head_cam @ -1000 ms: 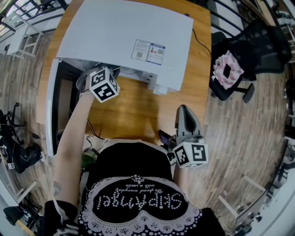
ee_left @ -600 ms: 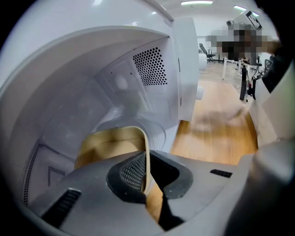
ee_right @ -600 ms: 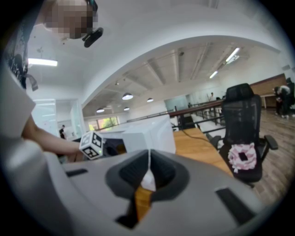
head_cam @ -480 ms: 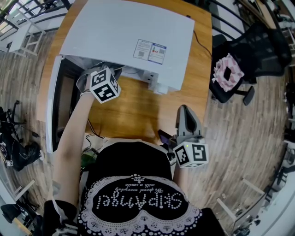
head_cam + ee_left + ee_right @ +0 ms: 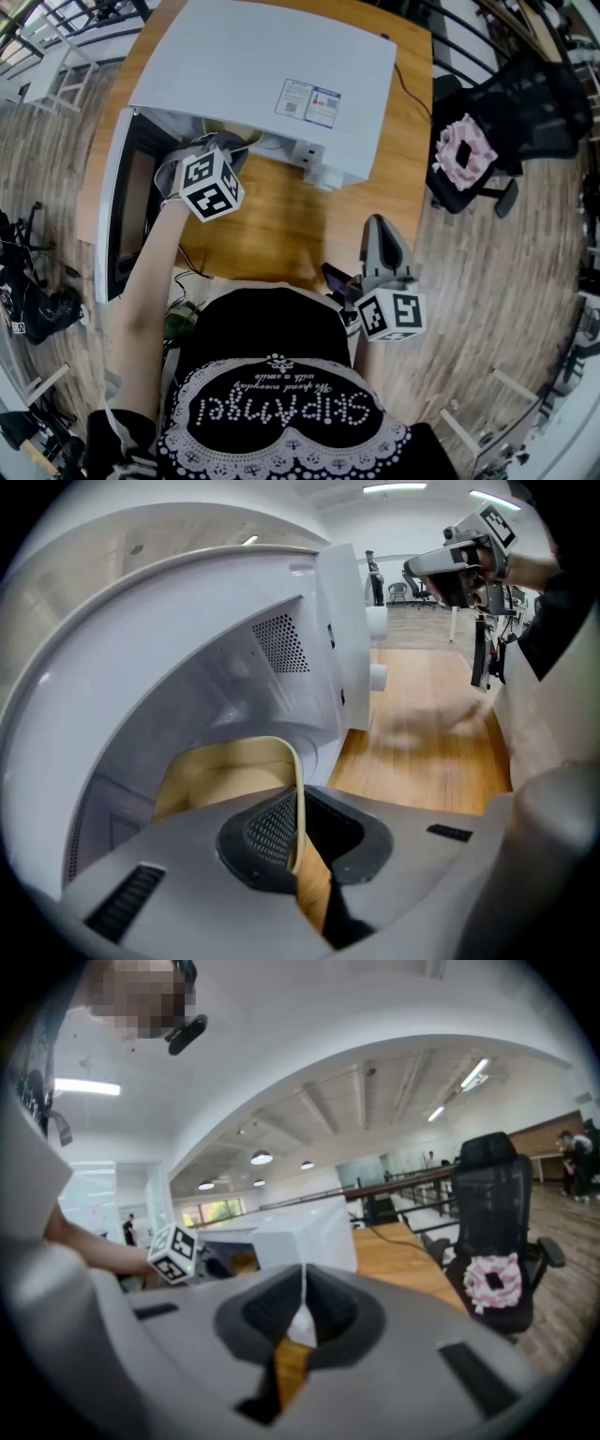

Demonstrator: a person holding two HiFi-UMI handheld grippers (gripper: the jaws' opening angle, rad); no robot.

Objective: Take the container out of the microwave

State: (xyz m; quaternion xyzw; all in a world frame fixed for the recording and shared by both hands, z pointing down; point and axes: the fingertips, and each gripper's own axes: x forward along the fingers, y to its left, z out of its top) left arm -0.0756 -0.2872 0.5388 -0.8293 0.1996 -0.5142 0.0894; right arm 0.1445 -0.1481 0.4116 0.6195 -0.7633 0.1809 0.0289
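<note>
I'm working the left tongs (image 5: 298, 841) in the microwave (image 5: 262, 84) mouth, with its walls crowding close around them. The open door (image 5: 112, 216) is blocking the left side. In front, bare bench (image 5: 281, 220) is lying free. The right tongs (image 5: 377, 246) are hanging well apart at its near edge.

Tan container (image 5: 223, 778), inside open white microwave (image 5: 262, 75)

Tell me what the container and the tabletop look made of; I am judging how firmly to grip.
Container: thin, matte tan wall with a curved rim, perhaps paper pulp or light plastic; the look leaves it open. Tabletop: warm brown, streaky grain, slight sheen, probably wood or wood-look laminate.
</note>
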